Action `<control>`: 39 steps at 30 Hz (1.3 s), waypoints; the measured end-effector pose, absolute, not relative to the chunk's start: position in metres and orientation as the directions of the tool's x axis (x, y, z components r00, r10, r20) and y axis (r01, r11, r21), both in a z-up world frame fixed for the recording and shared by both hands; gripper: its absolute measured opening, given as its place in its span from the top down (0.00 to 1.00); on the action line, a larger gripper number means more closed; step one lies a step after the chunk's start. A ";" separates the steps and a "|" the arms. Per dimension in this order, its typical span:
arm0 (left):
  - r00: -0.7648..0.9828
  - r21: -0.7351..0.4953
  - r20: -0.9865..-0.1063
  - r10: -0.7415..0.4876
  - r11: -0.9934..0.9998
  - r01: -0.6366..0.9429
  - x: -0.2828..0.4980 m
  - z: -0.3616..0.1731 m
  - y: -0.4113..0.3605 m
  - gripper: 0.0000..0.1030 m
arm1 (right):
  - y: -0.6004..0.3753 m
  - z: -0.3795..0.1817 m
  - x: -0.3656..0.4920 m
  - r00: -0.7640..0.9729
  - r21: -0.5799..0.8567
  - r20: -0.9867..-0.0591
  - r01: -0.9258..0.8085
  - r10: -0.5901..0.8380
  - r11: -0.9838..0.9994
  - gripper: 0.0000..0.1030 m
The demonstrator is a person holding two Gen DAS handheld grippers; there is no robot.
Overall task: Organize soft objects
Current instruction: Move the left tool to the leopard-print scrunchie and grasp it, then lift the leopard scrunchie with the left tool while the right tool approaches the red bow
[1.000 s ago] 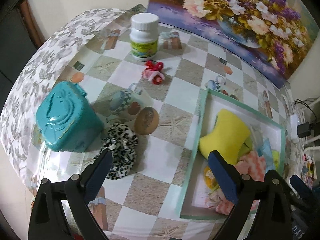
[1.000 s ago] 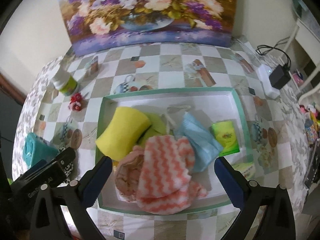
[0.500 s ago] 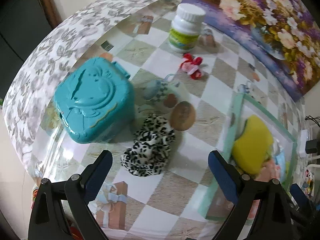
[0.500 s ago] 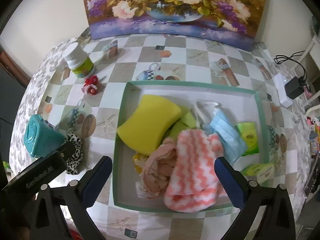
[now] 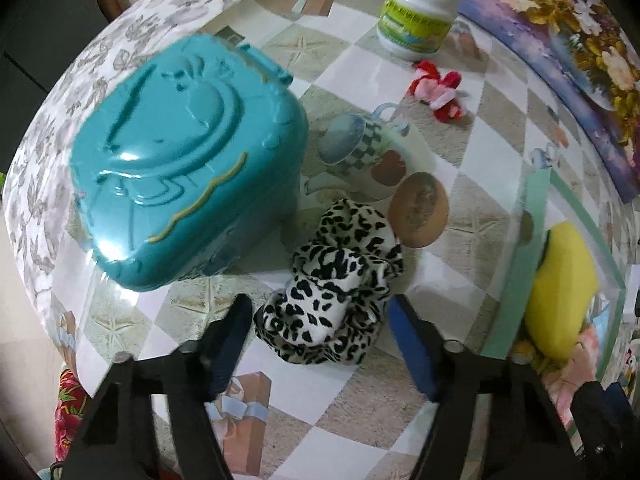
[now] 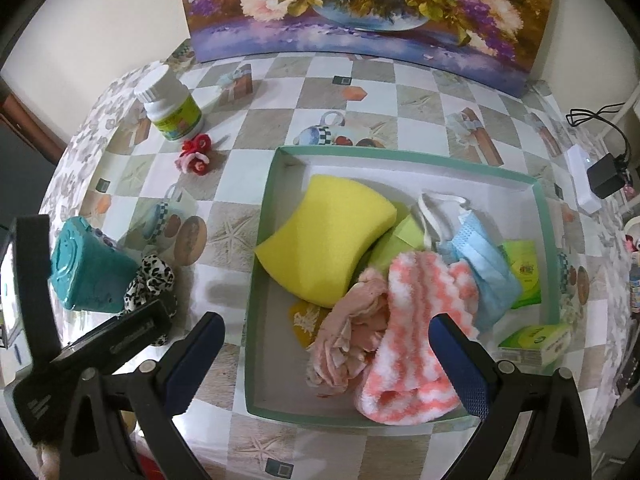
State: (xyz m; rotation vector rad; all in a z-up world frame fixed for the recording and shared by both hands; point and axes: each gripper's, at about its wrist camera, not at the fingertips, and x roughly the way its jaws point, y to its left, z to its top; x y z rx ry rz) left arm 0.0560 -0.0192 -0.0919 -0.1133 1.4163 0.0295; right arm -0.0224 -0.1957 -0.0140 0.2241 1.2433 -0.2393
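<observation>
Left gripper (image 5: 320,326), jaws just closing yet short of pressing, straddles the near end of the leopard scrunchie (image 5: 340,292), which stretches away toward the far right beside the teal box (image 5: 188,184), left of the tray (image 6: 256,280).

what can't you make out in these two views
- Left wrist view: whether the left gripper pads touch the leopard scrunchie; its jaws have just been closing around it, contact unclear.
- Left wrist view: most of the tray, cut off by the right edge; its rim is blurred.
- Right wrist view: the scrunchie's near part, behind the left gripper's body.
- Right wrist view: what lies under the yellow sponge and striped sock.
- Both views: bottle label text, too small.
</observation>
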 end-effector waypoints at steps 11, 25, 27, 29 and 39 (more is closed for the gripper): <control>0.168 -0.052 -0.985 -0.046 0.998 -0.029 0.060 -0.100 -0.028 0.61 | -0.192 -0.019 -0.019 0.295 0.032 -0.953 0.301 -0.061 0.953 0.00; 0.168 -0.193 -0.968 -0.186 0.981 -0.023 0.071 -0.089 -0.033 0.75 | -0.195 -0.007 -0.008 0.405 0.106 -0.914 0.328 -0.038 0.939 0.00; 0.192 -0.202 -0.962 -0.196 0.979 -0.012 0.072 -0.080 -0.034 0.75 | -0.196 -0.003 -0.007 0.434 0.120 -0.900 0.333 -0.039 0.935 0.00; 0.222 -0.203 -0.955 -0.198 0.979 0.001 0.071 -0.070 -0.035 0.75 | -0.197 0.001 -0.006 0.457 0.128 -0.889 0.336 -0.042 0.933 0.00; 0.339 -0.212 -0.916 -0.214 0.976 0.043 0.093 -0.033 -0.033 0.77 | -0.211 0.019 0.002 0.581 0.203 -0.812 0.367 -0.054 0.908 0.00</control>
